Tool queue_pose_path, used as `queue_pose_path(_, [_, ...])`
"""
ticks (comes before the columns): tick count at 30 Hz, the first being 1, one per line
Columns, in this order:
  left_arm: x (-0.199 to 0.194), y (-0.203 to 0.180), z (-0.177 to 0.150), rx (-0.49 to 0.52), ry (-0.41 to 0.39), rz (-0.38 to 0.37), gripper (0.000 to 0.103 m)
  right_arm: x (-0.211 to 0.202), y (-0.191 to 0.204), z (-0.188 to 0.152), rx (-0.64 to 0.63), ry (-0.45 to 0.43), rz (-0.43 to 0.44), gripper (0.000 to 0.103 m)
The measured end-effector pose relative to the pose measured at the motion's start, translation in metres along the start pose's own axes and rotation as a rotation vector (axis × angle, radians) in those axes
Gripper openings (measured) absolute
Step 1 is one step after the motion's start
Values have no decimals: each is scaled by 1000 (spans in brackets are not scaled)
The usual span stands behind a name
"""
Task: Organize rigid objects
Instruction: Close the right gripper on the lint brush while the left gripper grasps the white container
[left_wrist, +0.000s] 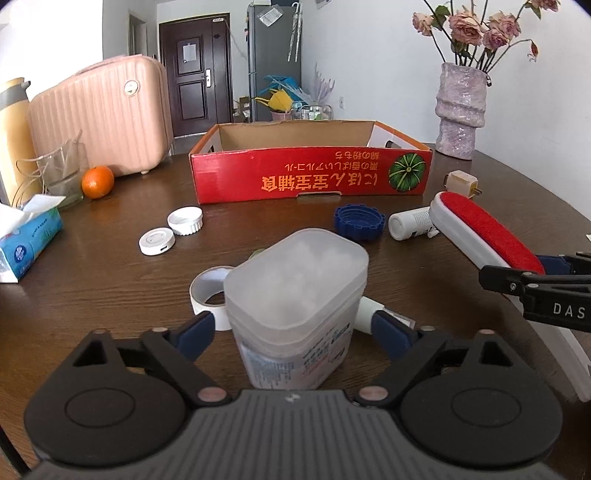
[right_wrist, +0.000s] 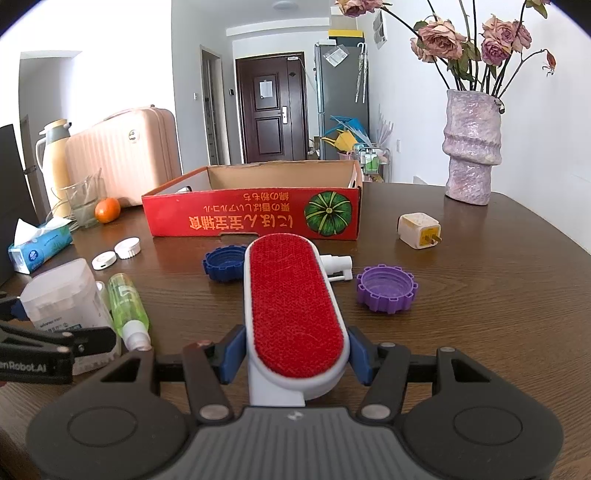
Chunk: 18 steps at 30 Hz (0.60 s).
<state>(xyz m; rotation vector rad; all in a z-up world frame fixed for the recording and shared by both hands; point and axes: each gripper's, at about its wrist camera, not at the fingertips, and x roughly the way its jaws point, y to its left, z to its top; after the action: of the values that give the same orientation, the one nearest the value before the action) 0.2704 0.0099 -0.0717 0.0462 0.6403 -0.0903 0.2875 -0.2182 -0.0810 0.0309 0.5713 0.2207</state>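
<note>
My left claw (left_wrist: 295, 328) gapes around tub (left_wrist: 295, 280), pads clear; closing off-centre tips it. Right claw (right_wrist: 295, 356) clamps lint brush (right_wrist: 291, 306); long head could swing.

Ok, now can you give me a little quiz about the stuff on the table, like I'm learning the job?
1. True or false: the right tool is clamped on the red brush.
2. In the right wrist view, what colour is the cap lying to the right of the brush? A purple, B yellow, C green.
3. Fill in: the fruit beside the glass is an ___.

Key: 1 true. 2 A. 3 orange.
</note>
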Motion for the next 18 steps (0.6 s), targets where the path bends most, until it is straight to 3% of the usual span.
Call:
queue_pose_path(4, [-1,1,-1,-5,0,-24,64,0,0,0,-2,1,-3,57])
queue_pose_path(18, [-16,-2,-5,-7,-56,-2,64,-2,0,0,2,-14,-2,57])
